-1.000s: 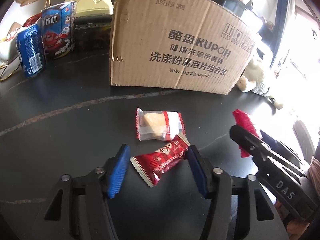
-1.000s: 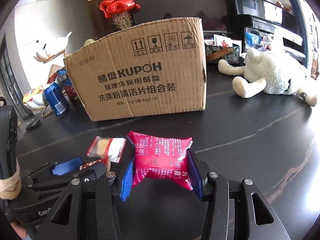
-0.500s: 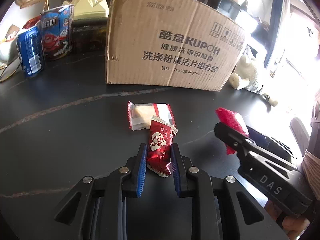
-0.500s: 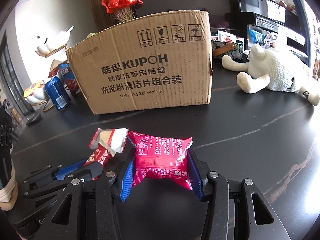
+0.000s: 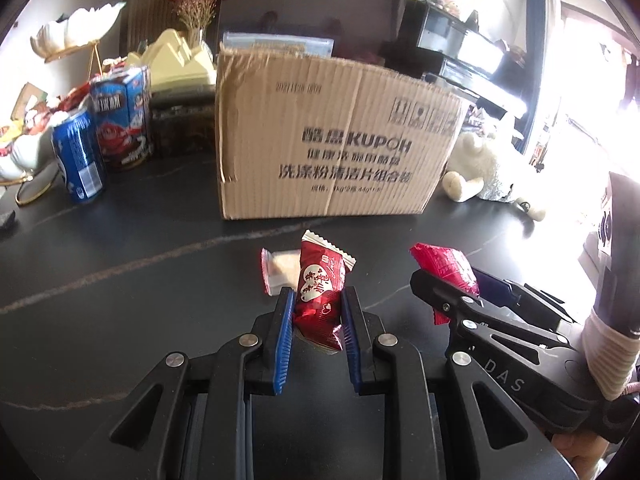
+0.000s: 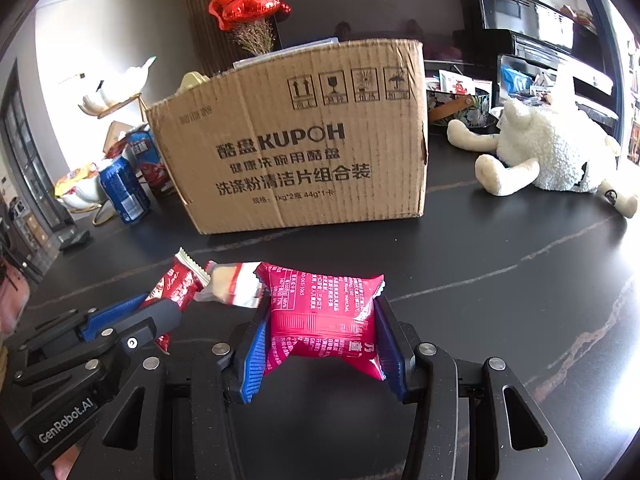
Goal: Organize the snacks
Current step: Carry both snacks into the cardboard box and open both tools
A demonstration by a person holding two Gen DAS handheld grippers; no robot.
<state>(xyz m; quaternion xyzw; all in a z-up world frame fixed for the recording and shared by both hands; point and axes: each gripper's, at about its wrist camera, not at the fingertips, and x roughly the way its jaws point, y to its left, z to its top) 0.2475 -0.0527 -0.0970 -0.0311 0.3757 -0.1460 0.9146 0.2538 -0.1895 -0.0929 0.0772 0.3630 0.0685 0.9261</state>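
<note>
1. Two snacks in hand, one per gripper; a third lies loose on the table.
2. Left gripper [image 5: 318, 312]: I hold it closed narrow on the dark red packet [image 5: 320, 292], lower centre of the left wrist view. The packet stands nearly upright between the blue pads [image 5: 282, 340], its crimped top end clear of them.
3. Right gripper [image 6: 320, 332]: I hold it clamped on the pink packet [image 6: 324, 312], lower centre of the right wrist view. The pads press its two short sides and the wrapper bulges between them.
4. White-and-red packet [image 5: 280, 270]: it rests on the black table [image 5: 120, 280], just behind the dark red packet in the left wrist view. It is gripped by neither tool.
5. Cardboard box [image 6: 296, 148]: it stands upper centre of both views, beyond all three packets. Its inside is hidden from here.
6. Step in hand, as I judge it: both pickups are made and the carry to the box comes next.
7. Next move calls for: raising both packets above the box rim, then releasing over the opening. Both grippers sit close together, so I should keep them apart.
</note>
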